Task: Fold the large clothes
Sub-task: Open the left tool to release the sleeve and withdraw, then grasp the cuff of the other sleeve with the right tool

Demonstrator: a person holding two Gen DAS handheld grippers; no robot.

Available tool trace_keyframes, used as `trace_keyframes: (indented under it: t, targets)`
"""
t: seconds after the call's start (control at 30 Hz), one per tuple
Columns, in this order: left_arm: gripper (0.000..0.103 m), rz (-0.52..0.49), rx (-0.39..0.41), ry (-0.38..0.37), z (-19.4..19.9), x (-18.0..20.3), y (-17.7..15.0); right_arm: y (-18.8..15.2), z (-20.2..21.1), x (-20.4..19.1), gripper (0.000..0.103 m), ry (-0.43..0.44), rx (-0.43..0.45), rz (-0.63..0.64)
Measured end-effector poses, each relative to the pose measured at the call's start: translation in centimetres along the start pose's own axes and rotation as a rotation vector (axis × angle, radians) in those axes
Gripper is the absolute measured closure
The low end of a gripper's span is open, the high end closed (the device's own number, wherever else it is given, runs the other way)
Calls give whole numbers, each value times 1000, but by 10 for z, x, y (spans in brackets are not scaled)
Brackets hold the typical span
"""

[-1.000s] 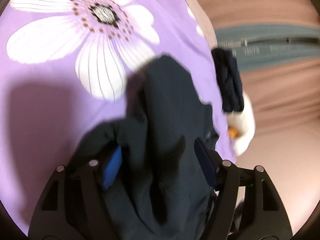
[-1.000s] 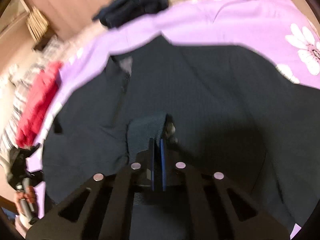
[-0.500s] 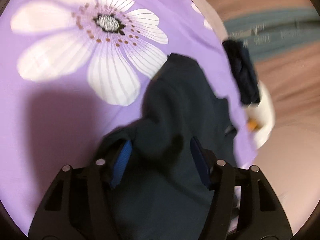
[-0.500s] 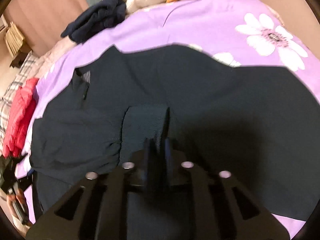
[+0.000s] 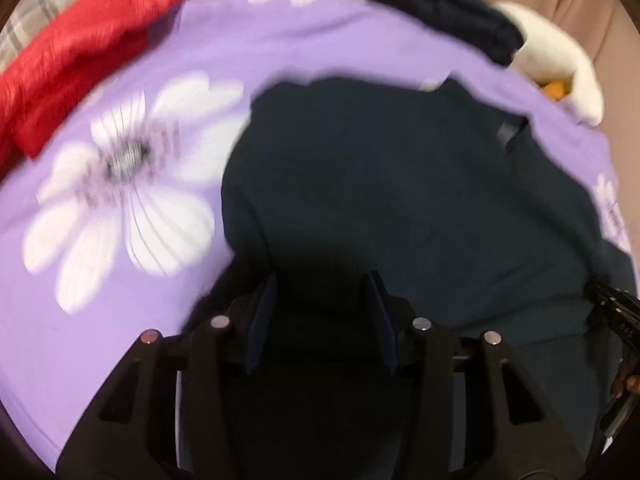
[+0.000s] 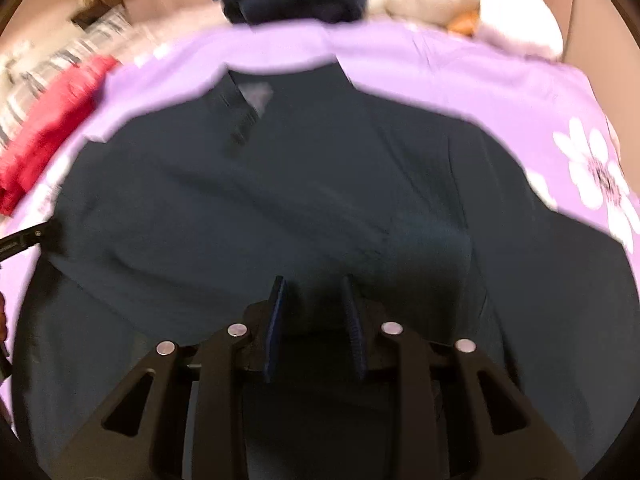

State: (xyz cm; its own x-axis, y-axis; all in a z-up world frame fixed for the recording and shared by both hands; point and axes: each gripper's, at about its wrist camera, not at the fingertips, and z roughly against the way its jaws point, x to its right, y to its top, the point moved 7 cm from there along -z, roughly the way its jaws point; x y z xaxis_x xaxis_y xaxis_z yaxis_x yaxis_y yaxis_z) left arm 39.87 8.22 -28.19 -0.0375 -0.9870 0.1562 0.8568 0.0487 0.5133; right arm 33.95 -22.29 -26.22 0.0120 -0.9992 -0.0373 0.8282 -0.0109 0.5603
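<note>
At the far left of your left wrist view a red garment [image 5: 76, 40] lies bunched on the purple bedspread [image 5: 280, 40], beside the big white flower print [image 5: 124, 184]. To its right the dark navy garment [image 5: 400, 184] you are folding lies spread over the bed, filling the middle of both views; the picture is blurred. Your left claw [image 5: 324, 312] hangs over the garment's near edge with its jaws partly apart. They have just been closing, with dark cloth lying between them, but you cannot tell from the blur whether the pads press on it. At the right edge of that view a hand [image 5: 624, 376] carries the other tool. Further right along the bed's far side sit a folded dark bundle [image 5: 444, 20] and a white plush toy [image 5: 560, 68]. In your right wrist view, your right claw [image 6: 316, 320] has just been opening; its pads stand a little apart above the navy cloth, gripping nothing.
</note>
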Motion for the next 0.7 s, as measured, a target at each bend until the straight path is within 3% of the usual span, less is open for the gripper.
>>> trace_keyframes:
  t: [0.03, 0.13, 0.2, 0.27, 0.3, 0.4, 0.53, 0.7]
  targets:
    - [56, -25, 32, -2, 0, 0, -2, -3, 0, 0, 76, -1, 23, 19]
    - [53, -39, 23, 7, 4, -1, -2, -4, 3, -7, 69, -12, 46, 53]
    - [32, -10, 11, -13, 13, 1, 0, -2, 7, -9, 63, 6, 30, 24]
    - [13, 5, 51, -21, 40, 3, -3, -1, 29, -13, 53, 57, 52, -40]
    - [10, 5, 69, -22, 50, 8, -5, -3, 41, -16, 45, 80, 74, -54]
    - [8, 6, 87, -81, 88, 16, -32, -23, 72, -29, 36, 105, 108, -52]
    - [2, 3, 64, -125, 129, 24, -93, -66, 104, -46, 24, 149, 85, -36]
    - [2, -2, 31, -107, 155, 27, -153, -124, 135, -53, 20, 195, 31, -92]
